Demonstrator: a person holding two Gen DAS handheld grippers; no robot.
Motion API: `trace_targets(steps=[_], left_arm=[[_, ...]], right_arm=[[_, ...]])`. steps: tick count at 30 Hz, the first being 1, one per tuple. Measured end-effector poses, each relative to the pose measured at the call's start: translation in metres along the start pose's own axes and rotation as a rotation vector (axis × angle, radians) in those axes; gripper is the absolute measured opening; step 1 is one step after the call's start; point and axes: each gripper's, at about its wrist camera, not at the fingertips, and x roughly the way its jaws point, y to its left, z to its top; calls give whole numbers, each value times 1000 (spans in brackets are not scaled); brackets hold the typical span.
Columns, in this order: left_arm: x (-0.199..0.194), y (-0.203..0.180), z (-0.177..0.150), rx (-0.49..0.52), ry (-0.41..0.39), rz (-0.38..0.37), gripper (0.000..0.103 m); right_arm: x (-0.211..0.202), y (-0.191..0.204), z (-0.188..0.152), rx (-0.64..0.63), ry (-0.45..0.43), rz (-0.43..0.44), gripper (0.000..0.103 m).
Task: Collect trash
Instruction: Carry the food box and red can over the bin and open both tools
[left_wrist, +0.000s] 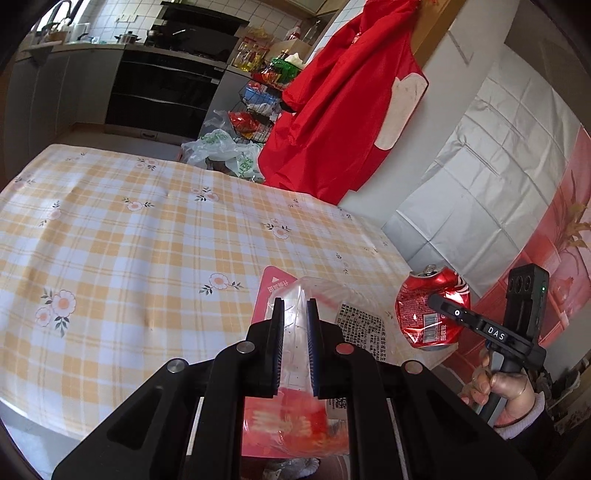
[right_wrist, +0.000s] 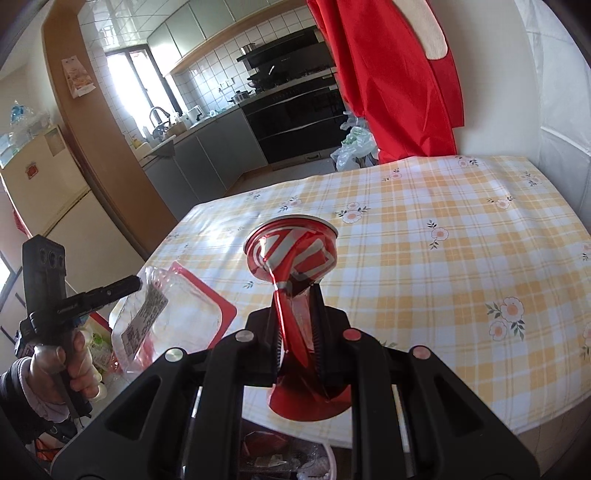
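In the left wrist view my left gripper (left_wrist: 295, 303) is shut on a clear plastic wrapper (left_wrist: 360, 328) with red print and a black text label, held above the near edge of the table. To its right, my right gripper (left_wrist: 437, 303) is shut on a crushed red drink can (left_wrist: 413, 314). The right wrist view shows the same can (right_wrist: 291, 251) pinched flat at its middle between the right gripper (right_wrist: 295, 290) fingers. At the left of that view the left gripper (right_wrist: 135, 285) holds the wrapper (right_wrist: 173, 310). A hand grips each handle.
The table (left_wrist: 129, 240) wears a yellow checked cloth with flowers. A red cloth (left_wrist: 332, 110) hangs beyond its far right corner, with plastic bags (left_wrist: 221, 151) on the floor beside it. Below the near edge sits a white-rimmed container (right_wrist: 332, 458) with litter. Kitchen counters stand behind.
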Motion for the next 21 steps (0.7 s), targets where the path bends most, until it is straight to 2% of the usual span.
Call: trace_targets(steps=[11,21], left_arm=[[-57,-43,-55,42,7,-7,11],[-67,-56,-97,57,46,20,12]], right_arm=[[-53,38,-19,-31,-44,25,17],[-88,57,-28,-54,-75,32,17]])
